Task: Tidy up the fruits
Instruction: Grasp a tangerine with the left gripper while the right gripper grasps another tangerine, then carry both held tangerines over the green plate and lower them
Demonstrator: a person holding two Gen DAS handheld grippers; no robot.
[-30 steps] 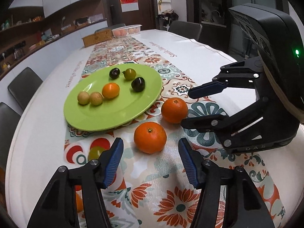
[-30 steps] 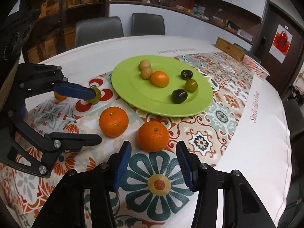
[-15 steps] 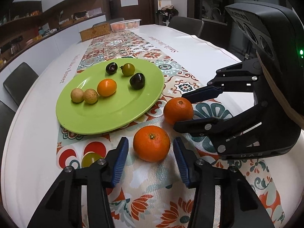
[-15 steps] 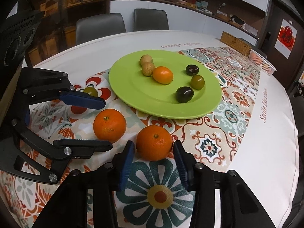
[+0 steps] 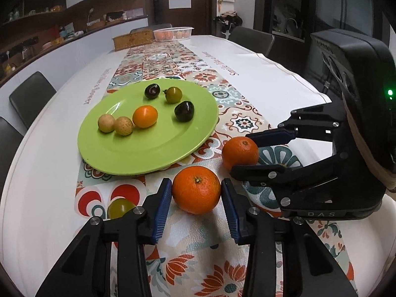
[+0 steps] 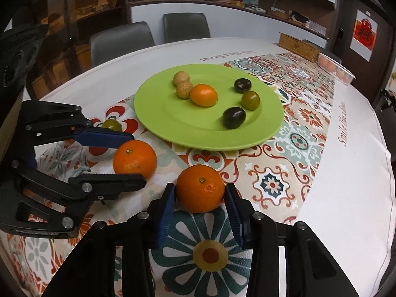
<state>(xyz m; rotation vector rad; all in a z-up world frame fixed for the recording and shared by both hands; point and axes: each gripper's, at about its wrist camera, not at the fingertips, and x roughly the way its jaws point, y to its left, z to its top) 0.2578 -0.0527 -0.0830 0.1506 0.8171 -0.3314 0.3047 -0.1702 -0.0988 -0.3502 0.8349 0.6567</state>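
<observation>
On a bench with a floral runner, the left gripper (image 5: 196, 191) has just closed its blue pads against a near orange (image 5: 196, 189). Beside it, the right gripper (image 6: 200, 193), marked "DAS", clasps a second orange (image 6: 200, 188). A green tomato (image 5: 120, 208) lies left. Beyond, a green plate (image 5: 148, 153) holds six small fruits. The cloth reads "Smile like a flower".
</observation>
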